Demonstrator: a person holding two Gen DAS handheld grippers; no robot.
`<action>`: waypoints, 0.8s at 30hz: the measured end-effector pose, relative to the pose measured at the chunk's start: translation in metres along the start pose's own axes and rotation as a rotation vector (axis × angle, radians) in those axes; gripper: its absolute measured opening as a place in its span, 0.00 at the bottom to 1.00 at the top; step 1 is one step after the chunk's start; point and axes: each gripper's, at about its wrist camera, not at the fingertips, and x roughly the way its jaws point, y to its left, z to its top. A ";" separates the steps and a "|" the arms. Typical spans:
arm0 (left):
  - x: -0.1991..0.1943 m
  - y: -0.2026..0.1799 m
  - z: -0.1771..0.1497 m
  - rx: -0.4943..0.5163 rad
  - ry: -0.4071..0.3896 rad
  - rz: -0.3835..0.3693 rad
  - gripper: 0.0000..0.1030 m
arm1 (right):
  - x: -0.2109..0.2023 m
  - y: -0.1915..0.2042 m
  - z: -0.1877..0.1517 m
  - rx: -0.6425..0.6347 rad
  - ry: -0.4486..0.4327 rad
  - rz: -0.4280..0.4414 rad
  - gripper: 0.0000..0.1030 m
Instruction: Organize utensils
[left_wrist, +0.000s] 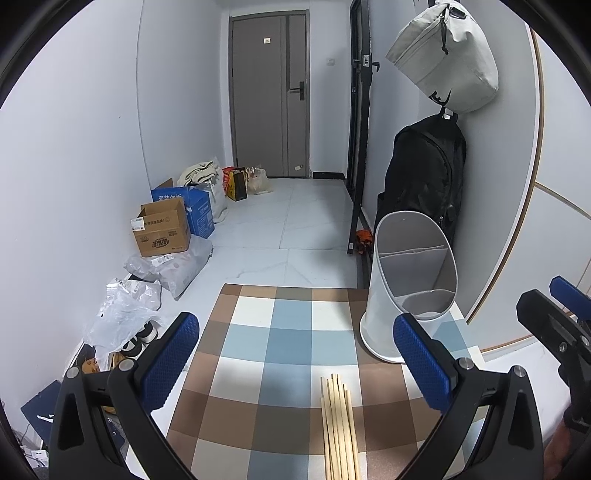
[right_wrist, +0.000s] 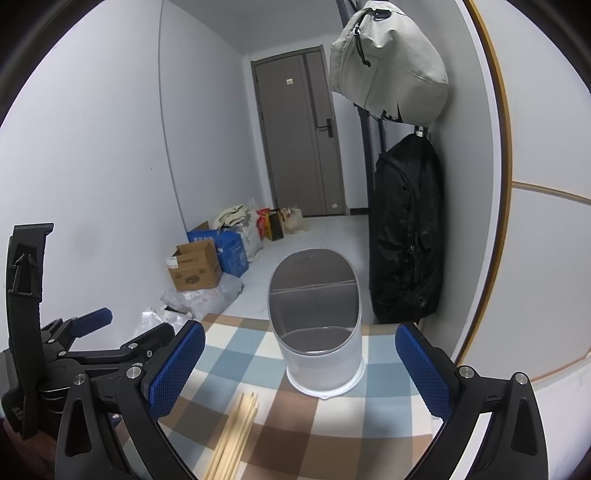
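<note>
I am holding my left gripper (left_wrist: 295, 365) and my right gripper (right_wrist: 299, 369) wide open and empty above the checked cloth (left_wrist: 258, 369), so I should grab the chopsticks (left_wrist: 338, 424) lying just before the white holder (left_wrist: 406, 280) gently near their middle.

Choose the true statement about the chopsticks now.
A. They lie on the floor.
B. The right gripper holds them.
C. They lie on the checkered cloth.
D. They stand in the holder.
C: the chopsticks lie bundled on the cloth, near the empty holder.
</note>
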 end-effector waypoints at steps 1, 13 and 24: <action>0.000 0.000 0.000 0.003 0.000 0.002 0.99 | 0.000 0.001 -0.001 -0.001 0.000 0.000 1.00; -0.001 0.002 0.000 -0.006 0.002 -0.007 0.99 | -0.001 0.001 -0.001 -0.002 -0.001 -0.001 1.00; 0.001 0.004 0.000 -0.019 0.015 -0.017 0.99 | 0.000 0.001 -0.002 -0.001 -0.001 -0.002 1.00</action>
